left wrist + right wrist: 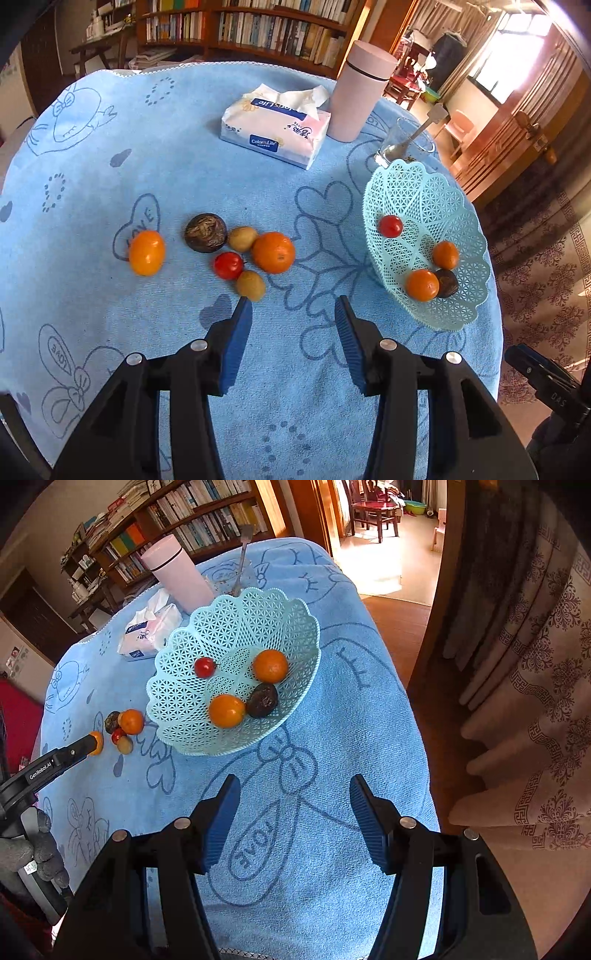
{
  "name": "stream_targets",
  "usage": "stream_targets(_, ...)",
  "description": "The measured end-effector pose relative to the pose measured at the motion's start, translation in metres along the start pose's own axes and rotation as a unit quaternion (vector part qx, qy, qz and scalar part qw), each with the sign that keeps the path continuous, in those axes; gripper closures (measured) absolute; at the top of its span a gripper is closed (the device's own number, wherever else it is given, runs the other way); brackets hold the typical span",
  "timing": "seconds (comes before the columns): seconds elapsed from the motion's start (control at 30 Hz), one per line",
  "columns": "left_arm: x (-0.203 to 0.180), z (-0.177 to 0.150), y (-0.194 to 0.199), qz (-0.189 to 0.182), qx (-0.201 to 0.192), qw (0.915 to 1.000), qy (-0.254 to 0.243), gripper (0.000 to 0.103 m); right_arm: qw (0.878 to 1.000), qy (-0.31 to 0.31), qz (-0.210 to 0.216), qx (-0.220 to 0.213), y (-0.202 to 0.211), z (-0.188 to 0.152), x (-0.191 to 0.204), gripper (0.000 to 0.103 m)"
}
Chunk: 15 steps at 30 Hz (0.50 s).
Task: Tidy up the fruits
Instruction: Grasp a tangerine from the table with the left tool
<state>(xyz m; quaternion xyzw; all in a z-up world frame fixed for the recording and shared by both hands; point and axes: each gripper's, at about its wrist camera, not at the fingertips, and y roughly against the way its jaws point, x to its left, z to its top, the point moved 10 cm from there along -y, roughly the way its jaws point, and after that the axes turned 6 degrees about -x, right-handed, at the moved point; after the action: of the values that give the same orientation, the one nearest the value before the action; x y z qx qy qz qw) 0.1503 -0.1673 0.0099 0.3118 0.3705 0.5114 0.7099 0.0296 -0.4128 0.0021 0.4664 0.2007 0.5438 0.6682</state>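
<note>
With our left claw point(293, 306) and right claw point(295, 786) both parted and empty, we judge the small, smooth, roll-prone fruits point(240, 254) clustered loose on the table point(177, 158) left of the lattice basket point(436, 192) need a gentle squeeze across their middles.

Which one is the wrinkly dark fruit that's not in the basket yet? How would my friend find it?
Start at the pale green lacy basket on the blue cloth, then look to the cluster of loose fruit beside it. The wrinkly dark fruit sits at the cluster's far edge, touching a small tan fruit. It is the only blackish-brown, shrivelled one there.
</note>
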Motion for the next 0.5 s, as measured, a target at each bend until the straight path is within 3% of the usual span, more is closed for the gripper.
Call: stream_targets(0.5, 0.109, -0.010, 0.021, 0.067, -0.002, 0.9961, 0.057, 0.056, 0.997, 0.052, 0.049, 0.032, -0.028, -0.018, 0.087, 0.040)
